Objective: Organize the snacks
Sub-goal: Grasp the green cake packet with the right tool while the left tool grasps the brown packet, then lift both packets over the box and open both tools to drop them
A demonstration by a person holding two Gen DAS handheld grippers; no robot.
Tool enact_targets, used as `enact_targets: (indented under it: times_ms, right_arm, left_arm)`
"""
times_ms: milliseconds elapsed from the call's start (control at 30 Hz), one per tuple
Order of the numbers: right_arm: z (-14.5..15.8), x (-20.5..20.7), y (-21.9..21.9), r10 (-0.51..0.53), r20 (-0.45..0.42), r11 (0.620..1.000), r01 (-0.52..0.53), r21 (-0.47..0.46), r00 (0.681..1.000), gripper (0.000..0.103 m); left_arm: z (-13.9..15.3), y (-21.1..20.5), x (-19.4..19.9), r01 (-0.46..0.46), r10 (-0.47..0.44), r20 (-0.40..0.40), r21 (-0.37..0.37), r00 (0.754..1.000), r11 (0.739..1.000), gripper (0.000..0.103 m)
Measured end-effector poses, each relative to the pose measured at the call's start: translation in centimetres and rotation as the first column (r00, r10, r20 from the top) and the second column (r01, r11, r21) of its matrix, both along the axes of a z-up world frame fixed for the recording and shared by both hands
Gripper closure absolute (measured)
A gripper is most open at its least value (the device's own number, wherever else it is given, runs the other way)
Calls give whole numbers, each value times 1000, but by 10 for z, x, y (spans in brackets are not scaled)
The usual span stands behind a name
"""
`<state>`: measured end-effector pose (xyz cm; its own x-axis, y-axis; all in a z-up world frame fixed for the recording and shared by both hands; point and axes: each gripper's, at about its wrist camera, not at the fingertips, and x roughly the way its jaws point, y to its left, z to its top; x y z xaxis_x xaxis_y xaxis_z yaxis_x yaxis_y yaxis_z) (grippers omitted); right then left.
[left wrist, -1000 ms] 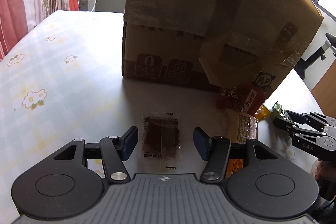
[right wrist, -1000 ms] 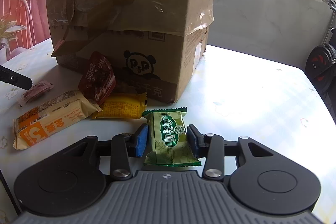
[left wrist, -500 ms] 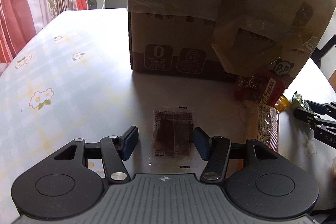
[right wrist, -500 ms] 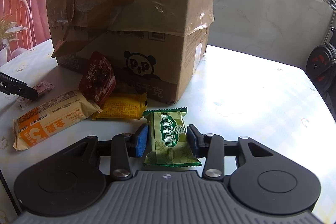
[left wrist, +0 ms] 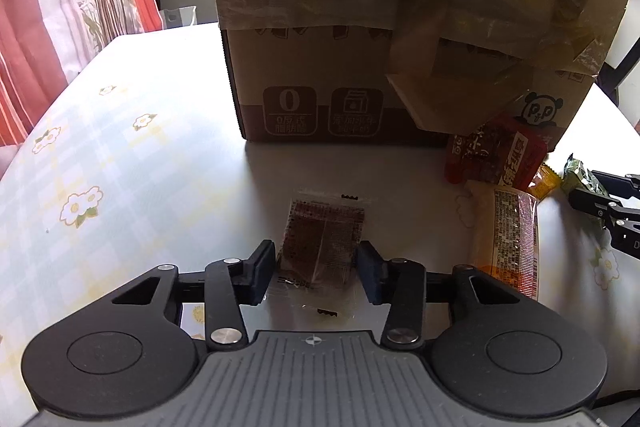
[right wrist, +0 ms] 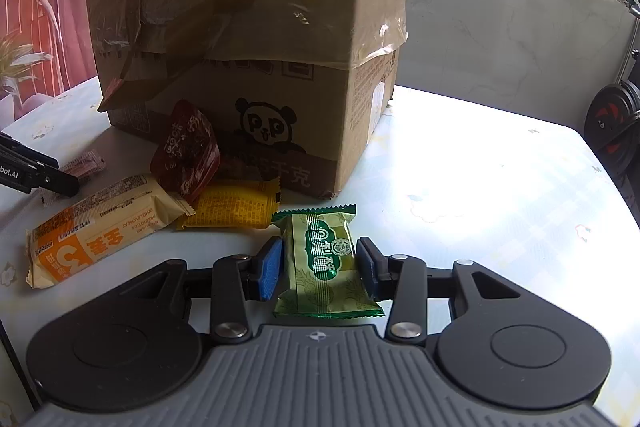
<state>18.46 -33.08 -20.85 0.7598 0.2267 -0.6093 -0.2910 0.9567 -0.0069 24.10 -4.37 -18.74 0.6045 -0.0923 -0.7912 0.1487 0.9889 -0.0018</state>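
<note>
On the flowered table point(left wrist: 120, 155) a taped cardboard box point(left wrist: 360, 39) fills the back of both views, its top cut off by the frame edge and its torn flap hanging loose over the front. The left gripper point(left wrist: 317, 273) points down at a clear sachet point(left wrist: 322, 251) with a dark brown filling; its jaws are closing with the sachet between them, and the pads seem to stand just beside the wrapper's edges, though the clear film makes any contact hard to judge. The sachet's print is too small to read. The right gripper point(right wrist: 319, 273) pinches a green packet point(right wrist: 326, 259) by its sides, both blue pads pressed against the wrapper, whose near end lies under the gripper body's edge. Just beyond it lies a yellow packet point(right wrist: 232, 205), partly covered by a red pouch point(right wrist: 186, 151) that leans on the box below the panda print. An orange bar point(right wrist: 96, 223) lies left of these, its far end touching the pouch. In the right wrist view the left gripper shows only as a black tip at the left border, with the sachet half hidden behind it. A red curtain point(left wrist: 36, 39) hangs beyond the table's far edge.
</note>
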Motion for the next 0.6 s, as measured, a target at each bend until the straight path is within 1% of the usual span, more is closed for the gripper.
enact_targets:
  times_ms: [67,233,533,600]
  right_arm:
    - [0,0,0,0,0,1000,0,0,1000,60]
    - [0,0,-1,1,0,1000,-1,0,1000,60]
    - [1,-2,0,9,-1,1000,-9,7,1000,61]
    - [5,-5,0,15,13,1000,-16,7,1000,61]
  left_arm:
    - [1,2,-1,0,0,0,-12,1000,1000,60]
    - [3,7,-4,-12,12,-4,-32,1000,999,61]
    - [27,26,-11,-70,77,73,-89,994,994,61]
    - [32,32,-12,-90,99,90,-102,991,991,61]
